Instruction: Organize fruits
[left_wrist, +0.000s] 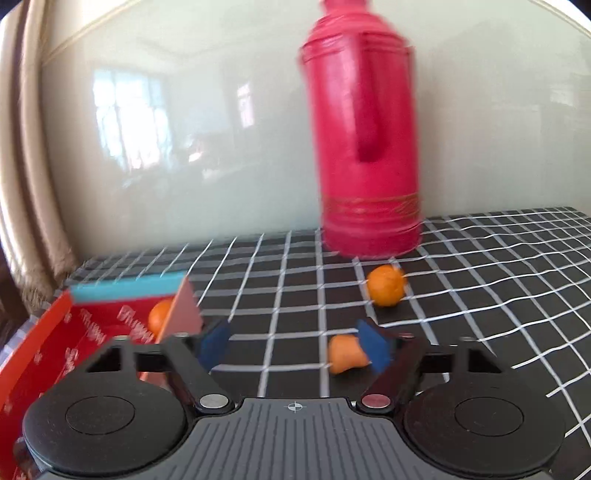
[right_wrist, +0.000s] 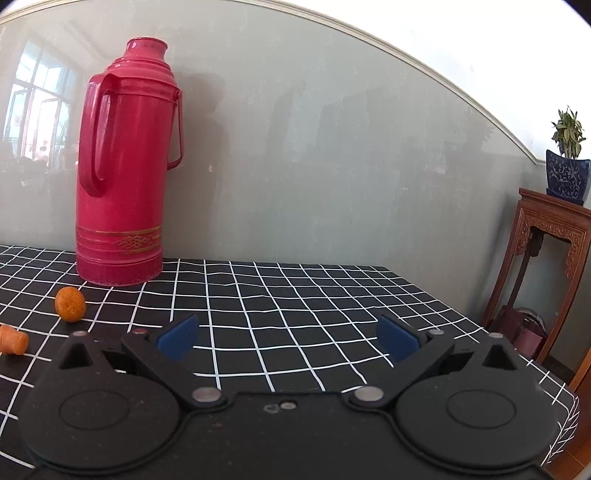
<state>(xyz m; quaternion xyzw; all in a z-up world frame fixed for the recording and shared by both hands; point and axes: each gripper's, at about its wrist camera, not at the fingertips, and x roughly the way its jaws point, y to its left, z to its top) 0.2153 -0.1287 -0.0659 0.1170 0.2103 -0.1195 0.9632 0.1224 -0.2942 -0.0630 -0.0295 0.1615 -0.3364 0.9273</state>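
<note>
Two loose fruits (left_wrist: 386, 290) are lying lower centre on the worktop (left_wrist: 480, 295); we are hovering the left tool (left_wrist: 295, 343), fingers apart, to box them; the right tool (right_wrist: 288, 338) is waiting, gaping, empty

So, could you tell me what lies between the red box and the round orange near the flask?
Only bare checked cloth, seen in the left wrist view, between the red box and the round orange.

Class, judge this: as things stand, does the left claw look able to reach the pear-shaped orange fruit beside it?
Probably yes. The left claw is open, and the pear-shaped orange fruit lies on the checked cloth beside its right finger, with nothing between them.
</note>
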